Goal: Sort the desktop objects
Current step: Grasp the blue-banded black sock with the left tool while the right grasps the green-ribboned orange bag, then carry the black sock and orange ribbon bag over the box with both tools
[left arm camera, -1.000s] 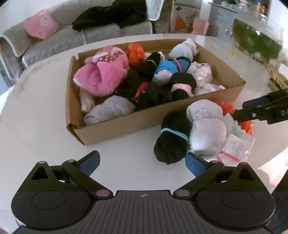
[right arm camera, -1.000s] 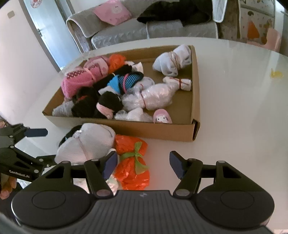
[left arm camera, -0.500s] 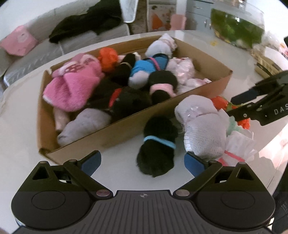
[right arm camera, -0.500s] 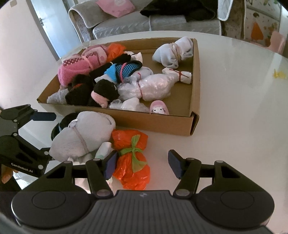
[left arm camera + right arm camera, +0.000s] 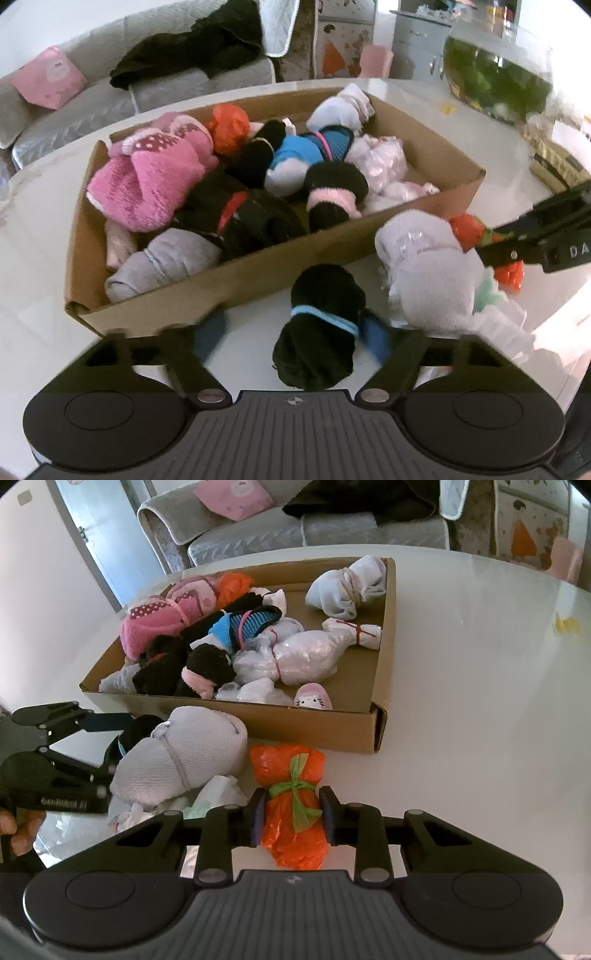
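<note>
A cardboard box (image 5: pixel 258 273) (image 5: pixel 325 723) on the white table holds several rolled sock and bag bundles. In front of it lie a black bundle with a blue band (image 5: pixel 317 325), a white knit bundle (image 5: pixel 428 266) (image 5: pixel 184 753) and an orange bag tied with green ribbon (image 5: pixel 291 794) (image 5: pixel 469 229). My left gripper (image 5: pixel 291 336) is open, its blurred fingers either side of the black bundle. My right gripper (image 5: pixel 291 819) has its pads closed against the orange bag's sides.
A white and pale green plastic bundle (image 5: pixel 214 797) lies beside the orange bag. A glass fish bowl (image 5: pixel 495 74) stands at the table's far right. A grey sofa (image 5: pixel 147 85) with a pink cushion lies beyond the table. The table's right side (image 5: pixel 480 701) is bare.
My left gripper moved forward around the black bundle, its fingers narrowing. My right gripper moved onto the orange bag and closed on it.
</note>
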Tool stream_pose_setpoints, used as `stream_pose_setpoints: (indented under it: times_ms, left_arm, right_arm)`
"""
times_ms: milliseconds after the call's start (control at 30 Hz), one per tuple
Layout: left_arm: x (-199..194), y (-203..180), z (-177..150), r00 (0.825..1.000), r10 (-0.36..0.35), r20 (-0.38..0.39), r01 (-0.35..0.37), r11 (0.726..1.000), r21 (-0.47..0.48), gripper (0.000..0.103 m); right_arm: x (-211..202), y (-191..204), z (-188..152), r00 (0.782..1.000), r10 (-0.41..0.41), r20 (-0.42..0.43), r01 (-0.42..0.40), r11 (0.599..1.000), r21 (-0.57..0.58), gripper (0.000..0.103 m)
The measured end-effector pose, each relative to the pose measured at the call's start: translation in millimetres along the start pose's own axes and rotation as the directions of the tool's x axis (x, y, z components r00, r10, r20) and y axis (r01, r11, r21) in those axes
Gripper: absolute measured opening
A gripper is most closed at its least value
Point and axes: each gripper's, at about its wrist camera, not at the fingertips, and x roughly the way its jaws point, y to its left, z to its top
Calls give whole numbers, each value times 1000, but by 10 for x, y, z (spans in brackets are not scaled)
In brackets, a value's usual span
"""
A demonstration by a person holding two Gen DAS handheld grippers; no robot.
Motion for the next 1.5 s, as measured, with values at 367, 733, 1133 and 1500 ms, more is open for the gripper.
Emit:
stream_pose_setpoints:
  times_ms: [367,733,1133,1500]
  left_arm:
    - [-144,39,-21,999,-37,-21,37,999,-9,44]
    - [-551,162,235,1000,14,27,-14,1000,14,44]
    - [-717,141,976,991,18,136,-19,1000,3,44]
    - [-697,256,1201,982,-16,191,24,999,-43,45]
  right_arm:
    - [-134,-52,-6,1000,21,16,-22,999,42,26]
    - [-557,-270,281,989,90,116,-105,986,129,26]
    - [-528,-50,958,974,149,168,-163,984,73,26]
    - [-393,-86,1153,964,214,160,-232,967,103,26]
